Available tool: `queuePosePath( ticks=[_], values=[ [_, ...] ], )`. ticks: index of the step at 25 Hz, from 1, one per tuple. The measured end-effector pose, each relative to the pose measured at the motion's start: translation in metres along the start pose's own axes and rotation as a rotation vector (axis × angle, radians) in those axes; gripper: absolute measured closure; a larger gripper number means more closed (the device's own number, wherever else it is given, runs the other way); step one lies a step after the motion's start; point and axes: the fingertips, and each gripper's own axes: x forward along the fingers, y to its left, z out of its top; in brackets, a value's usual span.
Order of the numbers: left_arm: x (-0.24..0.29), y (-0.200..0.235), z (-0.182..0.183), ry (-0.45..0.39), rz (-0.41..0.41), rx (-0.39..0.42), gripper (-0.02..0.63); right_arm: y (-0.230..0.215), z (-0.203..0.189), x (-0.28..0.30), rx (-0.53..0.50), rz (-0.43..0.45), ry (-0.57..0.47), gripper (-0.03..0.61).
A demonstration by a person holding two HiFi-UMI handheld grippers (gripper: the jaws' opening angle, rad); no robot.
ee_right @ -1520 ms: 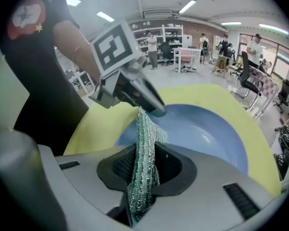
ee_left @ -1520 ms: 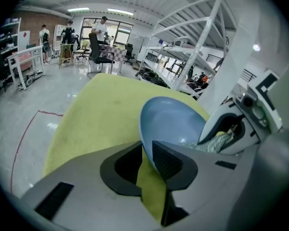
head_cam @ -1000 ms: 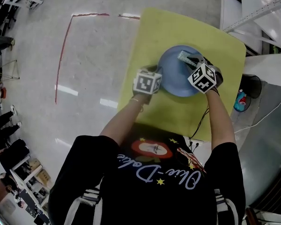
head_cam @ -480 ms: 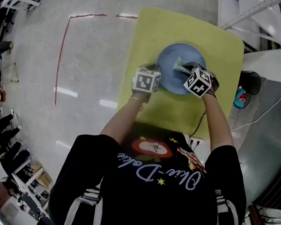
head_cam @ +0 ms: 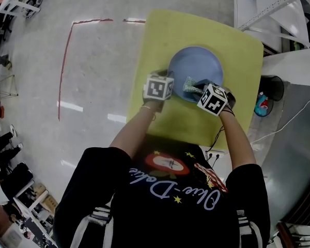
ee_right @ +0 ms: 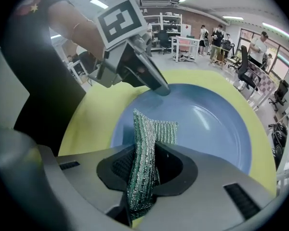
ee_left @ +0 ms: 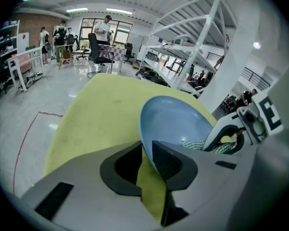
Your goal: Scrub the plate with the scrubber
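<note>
Scrubber point(ee_right: 145, 146) back to plate point(ee_right: 216, 124) rim — lengthwise, R tool point(ee_right: 146, 166).

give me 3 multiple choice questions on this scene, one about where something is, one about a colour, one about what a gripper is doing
1. Where is the scrubber?
A. on the floor
B. in the right tongs, over the plate
C. on a shelf

2. What colour is the plate?
A. blue
B. white
C. red

3. What are the left tongs doing?
A. open and empty
B. shut on the plate's rim
C. shut on a cup

Answers:
1 B: the right gripper view shows the scrubber pinched upright in those tongs, above the plate's near edge.
2 A: the plate is blue in all three views.
3 B: the left gripper view shows the plate's rim running between those tongs.
</note>
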Motion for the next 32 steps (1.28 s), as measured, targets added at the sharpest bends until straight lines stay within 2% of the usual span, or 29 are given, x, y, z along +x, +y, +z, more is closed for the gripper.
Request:
queuePosePath(
  ticks=[6, 12, 14, 16, 20, 22, 26, 32],
  values=[
    [-0.002, 0.000, 0.002, 0.002, 0.007, 0.000, 0.555, 0.019, 0.004, -0.001, 0.038, 0.102, -0.020, 0.506],
    [0.001, -0.003, 0.003, -0.001, 0.009, 0.002, 0.555, 0.017, 0.005, -0.008, -0.043, 0.116, -0.050, 0.505],
    [0.001, -0.003, 0.002, 0.002, 0.009, 0.000, 0.555, 0.005, 0.014, -0.016, -0.063, 0.093, -0.104, 0.508],
    [0.000, -0.002, 0.003, 0.000, 0.010, 0.001, 0.555, -0.016, 0.026, -0.024, -0.074, 0.032, -0.150, 0.512],
    [0.001, -0.003, 0.002, 0.009, 0.010, 0.010, 0.555, -0.064, 0.041, -0.028, -0.176, -0.142, -0.150, 0.512],
    [0.003, -0.005, 0.002, 0.013, 0.008, 0.015, 0.555, -0.081, 0.047, -0.025, -0.202, -0.188, -0.147, 0.512],
    [0.003, -0.005, 0.002, 0.015, 0.008, 0.025, 0.555, -0.097, 0.053, -0.013, -0.228, -0.206, -0.118, 0.512],
    [0.001, -0.003, 0.003, 0.028, 0.004, 0.081, 0.552, -0.101, 0.035, 0.005, -0.341, -0.182, 0.041, 0.508]
  ],
)
